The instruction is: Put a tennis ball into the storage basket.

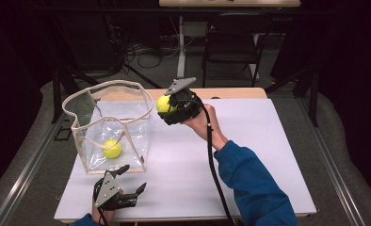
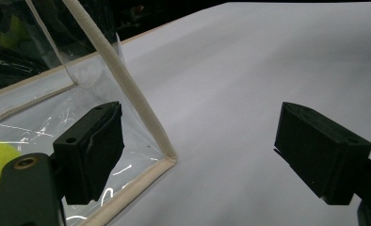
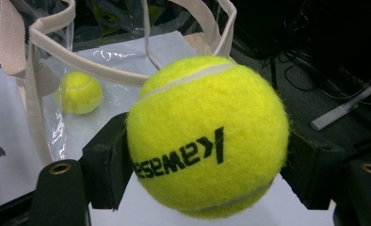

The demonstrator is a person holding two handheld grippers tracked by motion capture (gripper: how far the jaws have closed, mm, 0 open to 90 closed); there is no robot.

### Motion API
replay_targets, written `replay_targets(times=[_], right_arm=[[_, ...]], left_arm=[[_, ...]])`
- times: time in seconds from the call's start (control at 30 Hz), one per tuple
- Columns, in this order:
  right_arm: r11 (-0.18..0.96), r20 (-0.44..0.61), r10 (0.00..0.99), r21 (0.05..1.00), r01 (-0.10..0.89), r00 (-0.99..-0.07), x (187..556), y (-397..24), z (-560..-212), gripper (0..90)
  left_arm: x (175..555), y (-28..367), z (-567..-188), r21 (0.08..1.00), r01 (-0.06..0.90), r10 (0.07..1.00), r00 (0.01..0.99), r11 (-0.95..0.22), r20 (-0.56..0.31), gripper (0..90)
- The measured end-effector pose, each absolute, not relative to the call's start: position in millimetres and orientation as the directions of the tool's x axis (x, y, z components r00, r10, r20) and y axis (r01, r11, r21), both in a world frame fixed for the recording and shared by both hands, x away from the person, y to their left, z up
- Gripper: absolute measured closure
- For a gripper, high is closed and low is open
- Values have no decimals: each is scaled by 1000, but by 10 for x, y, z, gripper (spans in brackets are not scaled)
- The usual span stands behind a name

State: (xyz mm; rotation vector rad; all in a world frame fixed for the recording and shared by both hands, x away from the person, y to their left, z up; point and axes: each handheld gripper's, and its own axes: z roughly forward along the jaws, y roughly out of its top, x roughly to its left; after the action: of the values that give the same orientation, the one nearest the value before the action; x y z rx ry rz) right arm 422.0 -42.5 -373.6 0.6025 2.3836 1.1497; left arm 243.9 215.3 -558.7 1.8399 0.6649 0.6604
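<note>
A clear plastic bag [image 1: 109, 125] with a cream fabric rim stands open on the left of the white table [image 1: 249, 141]. One yellow tennis ball [image 1: 112, 149] lies inside it, also seen through the bag wall [image 3: 81, 92]. My right gripper [image 1: 167, 107] is raised just right of the bag's rim, shut on a second yellow tennis ball [image 3: 207, 136] with black lettering. My left gripper [image 1: 133, 180] rests open near the table's front edge, in front of the bag's near corner [image 2: 167, 157], nothing between its jaws.
A black cable [image 1: 214, 165] trails from the right gripper along the blue sleeve [image 1: 254, 183]. Beyond the table are dark chair legs, a stand and cables on the floor [image 1: 183, 52]. Bare white tabletop lies to the right.
</note>
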Motion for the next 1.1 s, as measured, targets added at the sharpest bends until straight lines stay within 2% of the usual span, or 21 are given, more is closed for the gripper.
replay_targets(times=[1.1], right_arm=[[544, -177, 519, 823, 163, -836, 4226, -235, -3644, 265]], left_arm=[[2435, 2164, -5578, 938, 138, 709, 691, -318, 139, 159]])
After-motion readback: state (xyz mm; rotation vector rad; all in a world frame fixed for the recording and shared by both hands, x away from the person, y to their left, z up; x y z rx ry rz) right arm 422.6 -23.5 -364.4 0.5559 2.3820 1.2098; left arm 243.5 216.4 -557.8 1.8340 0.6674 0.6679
